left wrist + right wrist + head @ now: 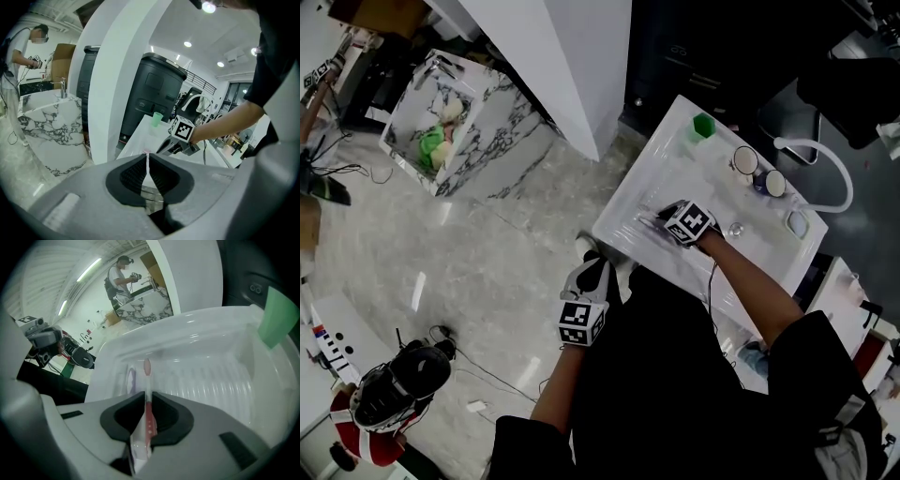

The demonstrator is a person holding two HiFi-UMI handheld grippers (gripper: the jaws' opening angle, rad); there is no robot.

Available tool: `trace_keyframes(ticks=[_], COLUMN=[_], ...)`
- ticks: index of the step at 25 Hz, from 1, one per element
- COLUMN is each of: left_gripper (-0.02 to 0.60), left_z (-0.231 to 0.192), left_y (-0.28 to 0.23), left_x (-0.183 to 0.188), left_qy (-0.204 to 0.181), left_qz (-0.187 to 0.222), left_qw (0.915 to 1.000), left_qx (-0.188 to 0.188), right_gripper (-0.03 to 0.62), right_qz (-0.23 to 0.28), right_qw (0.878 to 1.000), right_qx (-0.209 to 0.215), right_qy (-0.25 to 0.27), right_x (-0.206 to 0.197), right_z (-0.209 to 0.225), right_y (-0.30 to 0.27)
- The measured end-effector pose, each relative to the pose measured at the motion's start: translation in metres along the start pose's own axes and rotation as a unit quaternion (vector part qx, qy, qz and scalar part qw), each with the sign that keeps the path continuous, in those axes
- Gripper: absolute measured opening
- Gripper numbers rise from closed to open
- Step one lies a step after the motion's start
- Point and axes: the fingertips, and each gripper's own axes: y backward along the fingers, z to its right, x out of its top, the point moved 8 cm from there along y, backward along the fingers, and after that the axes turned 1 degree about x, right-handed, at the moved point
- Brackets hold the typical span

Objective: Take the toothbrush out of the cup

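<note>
Seen from above, a person in dark clothing stands at a white basin (642, 183), holding a two-jaw tool in each hand. The right tool (661, 217) reaches down into the basin, and its jaws are closed on the red and white handle of a toothbrush (148, 386). In the right gripper view the handle runs up between the dark pads, and the pink brush head pokes out past the tips over the basin's ribbed white floor (211, 376). The toothbrush is out of the green cup (703, 125), which stands well apart from it on the basin's far corner (in the right gripper view it shows as a green wedge at the upper right edge (276, 317)). The left tool (596, 270) hangs off the near edge of the basin, over the pale stone floor (516, 272). Its jaws (146, 176) are pressed together with nothing between them. The left gripper view looks past them to the right tool and the green cup (156, 119) beyond. A curved white faucet (825, 155) rises at the basin's right end. A marble-patterned counter (483, 122) stands off to the left.
</note>
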Motion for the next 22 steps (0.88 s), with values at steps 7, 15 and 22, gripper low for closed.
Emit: trace_keyframes(ticks=[7,15,22], left_gripper=[0.031,0.031,0.031], left_z=[0.000,0.003,0.005], left_y=[0.000,0.003,0.003], left_x=[0.003,0.008,0.037], left_qy=[0.000,-0.006,-0.013], left_qz=[0.000,0.008,0.038], left_qw=[1.0000,0.9999,0.9991], left_qx=[0.000,0.001,-0.010], right_gripper=[0.083,0.098,0.098], right_qz=[-0.002,0.045,0.158], right_qw=[1.000,0.999,0.981], right_qx=[0.007,-0.011,-0.098], right_qy=[0.001,-0.012,-0.055], right_x=[0.002,0.012,0.008], right_z=[-0.005,0.004,-0.009], right_y=[0.002,0.030,0.109])
